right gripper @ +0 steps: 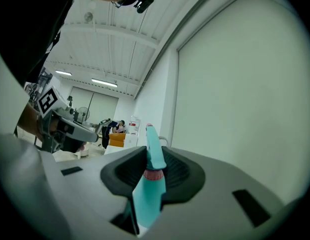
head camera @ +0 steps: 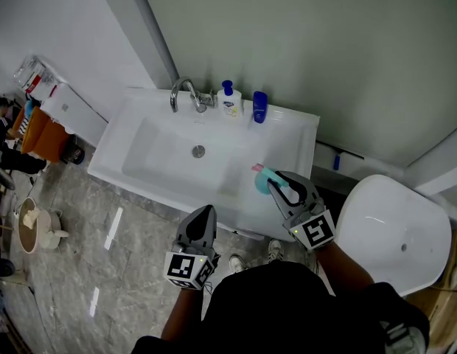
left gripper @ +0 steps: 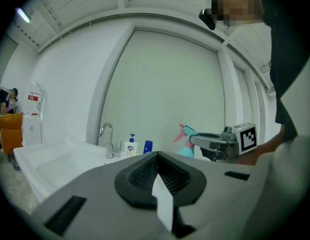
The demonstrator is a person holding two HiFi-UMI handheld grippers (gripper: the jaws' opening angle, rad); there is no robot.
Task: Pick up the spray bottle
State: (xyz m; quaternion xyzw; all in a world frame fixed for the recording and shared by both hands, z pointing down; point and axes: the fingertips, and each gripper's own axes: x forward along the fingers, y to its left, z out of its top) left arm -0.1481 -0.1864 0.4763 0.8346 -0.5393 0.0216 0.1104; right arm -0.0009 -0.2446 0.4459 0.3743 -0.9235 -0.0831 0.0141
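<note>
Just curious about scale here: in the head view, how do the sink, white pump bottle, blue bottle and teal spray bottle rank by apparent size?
1. sink
2. white pump bottle
3. blue bottle
Unranked: teal spray bottle. The right gripper holds it up nearer the camera and hides part of it.

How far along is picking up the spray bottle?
Done: the right claw is shut on the teal spray bottle, gripping around its neck. In hand: the bottle is held over the right edge of the sink and appears lifted clear of it, though its base is hidden. Left: little, perhaps only raising it fully. The left claw is shut and empty.
</note>
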